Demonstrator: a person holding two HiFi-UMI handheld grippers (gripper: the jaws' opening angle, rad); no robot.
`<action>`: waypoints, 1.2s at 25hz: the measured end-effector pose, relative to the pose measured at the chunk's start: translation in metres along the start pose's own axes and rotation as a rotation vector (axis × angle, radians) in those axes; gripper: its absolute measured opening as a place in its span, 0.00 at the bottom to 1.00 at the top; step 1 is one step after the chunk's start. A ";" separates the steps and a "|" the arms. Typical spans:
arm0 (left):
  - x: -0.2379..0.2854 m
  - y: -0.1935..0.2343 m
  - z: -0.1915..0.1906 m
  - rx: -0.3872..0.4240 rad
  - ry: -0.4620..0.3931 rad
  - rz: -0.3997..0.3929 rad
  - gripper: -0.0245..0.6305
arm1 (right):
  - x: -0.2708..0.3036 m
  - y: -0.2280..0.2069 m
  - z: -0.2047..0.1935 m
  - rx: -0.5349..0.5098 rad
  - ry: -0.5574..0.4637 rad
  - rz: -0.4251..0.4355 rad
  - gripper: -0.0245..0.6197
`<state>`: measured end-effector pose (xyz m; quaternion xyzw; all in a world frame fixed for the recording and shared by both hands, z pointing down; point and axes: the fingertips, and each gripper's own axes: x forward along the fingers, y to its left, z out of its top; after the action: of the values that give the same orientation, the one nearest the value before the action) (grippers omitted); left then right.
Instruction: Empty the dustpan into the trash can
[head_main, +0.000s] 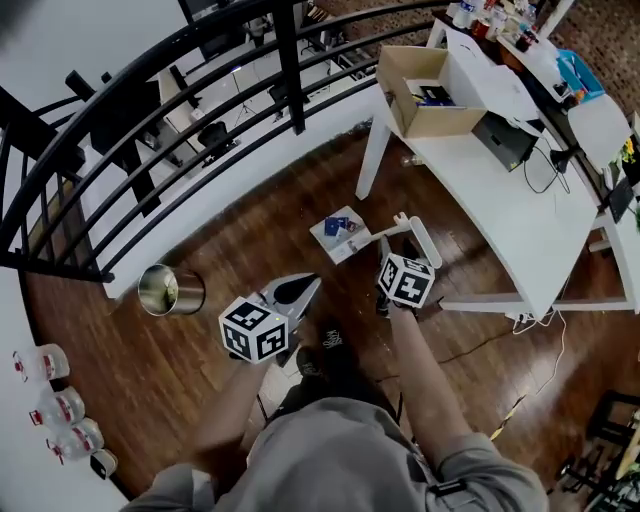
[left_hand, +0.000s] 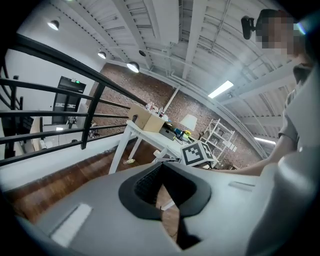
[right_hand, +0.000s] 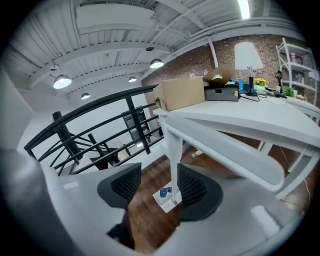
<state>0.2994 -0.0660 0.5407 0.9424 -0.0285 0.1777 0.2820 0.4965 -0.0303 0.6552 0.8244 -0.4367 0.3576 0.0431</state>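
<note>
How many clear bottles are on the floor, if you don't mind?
3 bottles in a row at the head view's lower left: upper, middle, lower. Others may be hidden.

No legible words, numbers or brands anywhere. Only square black-and-white marker patterns, on the cubes of the left gripper (head_main: 306, 284) and right gripper (right_hand: 159, 186). Print on the blue-and-white sheet (head_main: 340, 233), centre of the head view, too small to read.

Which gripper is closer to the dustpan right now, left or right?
The right gripper, its open fingers aimed at the dustpan; the left gripper hangs back, nearer the trash can.
</note>
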 end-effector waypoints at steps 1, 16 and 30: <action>0.005 0.002 0.000 -0.006 0.005 -0.005 0.04 | 0.008 -0.003 0.001 0.009 -0.002 -0.022 0.36; 0.016 0.029 -0.017 -0.133 0.027 0.023 0.04 | 0.077 -0.045 0.056 0.115 -0.103 -0.170 0.45; -0.010 0.057 -0.023 -0.158 0.004 0.128 0.04 | 0.070 -0.021 0.079 -0.052 -0.113 0.015 0.32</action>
<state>0.2736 -0.1022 0.5844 0.9132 -0.1020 0.1945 0.3434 0.5815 -0.0957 0.6453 0.8386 -0.4536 0.2995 0.0372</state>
